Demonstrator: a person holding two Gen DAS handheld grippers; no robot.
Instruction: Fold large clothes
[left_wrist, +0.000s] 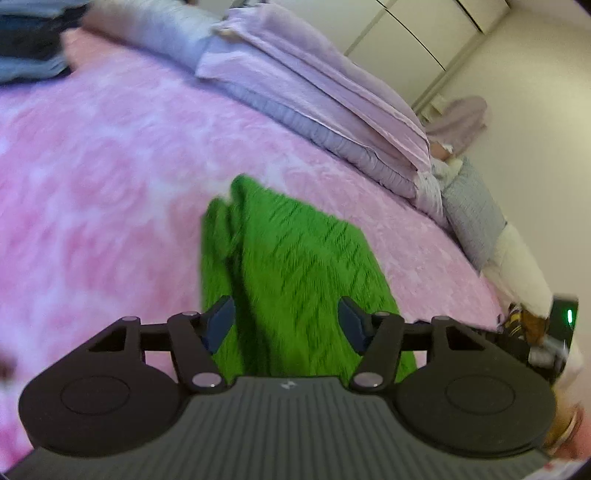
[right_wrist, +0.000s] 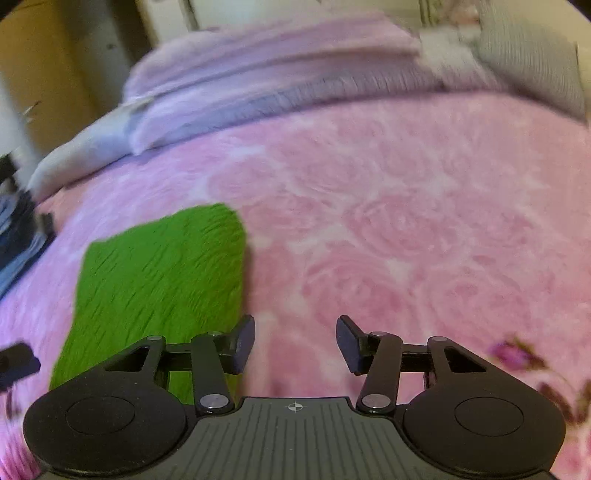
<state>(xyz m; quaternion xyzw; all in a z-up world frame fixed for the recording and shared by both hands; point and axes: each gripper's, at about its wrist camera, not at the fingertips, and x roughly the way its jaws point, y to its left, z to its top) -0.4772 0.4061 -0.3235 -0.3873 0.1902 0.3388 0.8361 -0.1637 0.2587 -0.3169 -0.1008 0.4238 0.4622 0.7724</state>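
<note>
A bright green knitted garment (left_wrist: 288, 266) lies flat as a long strip on the pink rose-patterned bedspread (left_wrist: 110, 192). My left gripper (left_wrist: 286, 319) is open just above its near end, one finger to each side, holding nothing. In the right wrist view the same green garment (right_wrist: 159, 280) lies to the left. My right gripper (right_wrist: 295, 343) is open over the bare pink bedspread (right_wrist: 424, 236) beside the garment's right edge, with its left finger (right_wrist: 242, 343) close to that edge. Both views are blurred by motion.
Lilac folded bedding and pillows (left_wrist: 314, 99) run along the far side of the bed. A stack of dark and blue clothes (left_wrist: 33, 44) sits at the far left corner. A grey cushion (left_wrist: 472, 210) and a person's sleeve (left_wrist: 524, 273) are at the right.
</note>
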